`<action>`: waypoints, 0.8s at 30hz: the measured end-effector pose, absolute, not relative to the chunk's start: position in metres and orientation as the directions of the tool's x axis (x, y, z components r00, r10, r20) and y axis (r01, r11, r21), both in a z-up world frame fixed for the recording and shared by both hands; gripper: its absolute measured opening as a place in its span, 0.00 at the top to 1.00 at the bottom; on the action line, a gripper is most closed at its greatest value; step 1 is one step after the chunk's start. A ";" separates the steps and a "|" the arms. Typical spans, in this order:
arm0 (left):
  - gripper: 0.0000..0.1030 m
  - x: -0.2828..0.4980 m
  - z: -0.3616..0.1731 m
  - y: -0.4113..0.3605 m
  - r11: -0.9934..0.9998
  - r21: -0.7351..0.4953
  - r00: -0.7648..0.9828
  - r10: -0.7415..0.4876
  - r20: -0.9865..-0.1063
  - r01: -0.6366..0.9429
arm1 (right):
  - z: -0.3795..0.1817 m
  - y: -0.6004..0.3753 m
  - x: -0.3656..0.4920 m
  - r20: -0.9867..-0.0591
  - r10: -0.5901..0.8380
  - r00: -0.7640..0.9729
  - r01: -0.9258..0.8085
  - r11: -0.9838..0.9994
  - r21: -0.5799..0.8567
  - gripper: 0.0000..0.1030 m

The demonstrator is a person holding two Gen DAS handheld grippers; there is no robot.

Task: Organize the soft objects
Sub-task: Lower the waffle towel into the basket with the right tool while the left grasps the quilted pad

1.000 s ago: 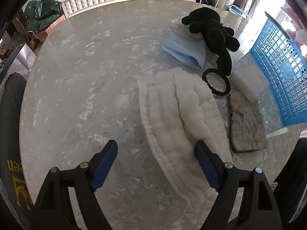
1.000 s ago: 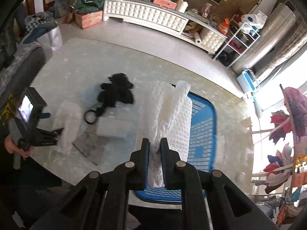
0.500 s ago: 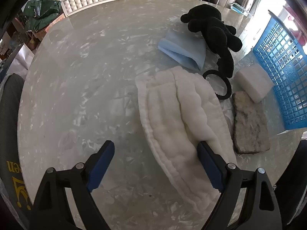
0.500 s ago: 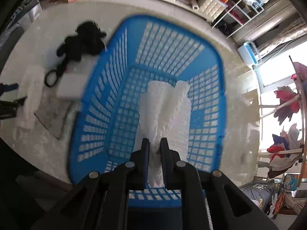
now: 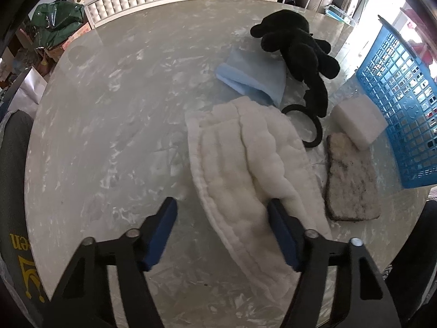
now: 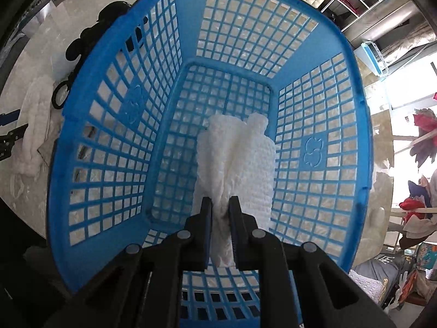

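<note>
While my right tongs [image 6: 220, 202] pinch the folded white towel [image 6: 237, 161], it now hangs down inside the blue basket [image 6: 92, 125], where a second ago it was in the air over the table with the basket behind it. Half a second ago it was already over the basket's mouth; now the mesh walls fill my right view and the far end of the towel lies near the basket floor, though I cannot tell whether it touches. I judge this item is all but delivered: what remains is to spread the right tongs and draw them out.

My left tongs [image 5: 221, 216] are spread wide and hold nothing. They have crept forward over the marble table [image 5: 109, 114], so the fluffy white cloth [image 5: 245, 161] now sits between the fingers, the right finger against its near edge, the left one over bare table. That looks like my next pickup.

Waiting on the table, further off and to the right: a light blue cloth [image 5: 252, 78], a black plush toy [image 5: 297, 52] with a black ring [image 5: 314, 131], a white sponge block [image 5: 357, 121] and a grey speckled pad [image 5: 351, 183], both lying near the basket's side
</note>
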State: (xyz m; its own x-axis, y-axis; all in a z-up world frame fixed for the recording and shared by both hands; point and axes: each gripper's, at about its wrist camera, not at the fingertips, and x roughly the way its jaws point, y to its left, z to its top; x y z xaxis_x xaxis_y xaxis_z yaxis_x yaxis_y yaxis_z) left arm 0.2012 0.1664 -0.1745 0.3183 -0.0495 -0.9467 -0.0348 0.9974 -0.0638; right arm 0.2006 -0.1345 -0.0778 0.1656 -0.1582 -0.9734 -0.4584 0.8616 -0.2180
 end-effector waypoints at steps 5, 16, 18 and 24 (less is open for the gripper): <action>0.58 0.201 -0.172 0.161 0.996 -0.086 0.332 -0.074 -0.940 -0.023 | -0.084 -0.134 0.193 -0.978 -0.150 0.146 -0.459 0.865 -0.201 0.87; 0.86 0.190 -0.172 0.171 0.987 -0.162 0.338 -0.146 -0.930 -0.018 | -0.092 -0.141 0.191 -0.985 -0.120 0.126 -0.440 0.883 -0.164 0.46; 0.87 0.190 -0.171 0.171 0.986 -0.164 0.340 -0.148 -0.929 -0.018 | -0.091 -0.140 0.190 -0.979 -0.142 0.146 -0.445 0.874 -0.193 0.27; 0.90 0.180 -0.160 0.176 0.984 -0.178 0.362 -0.159 -0.918 -0.019 | -0.070 -0.144 0.190 -0.967 -0.147 0.210 -0.424 0.877 -0.226 0.16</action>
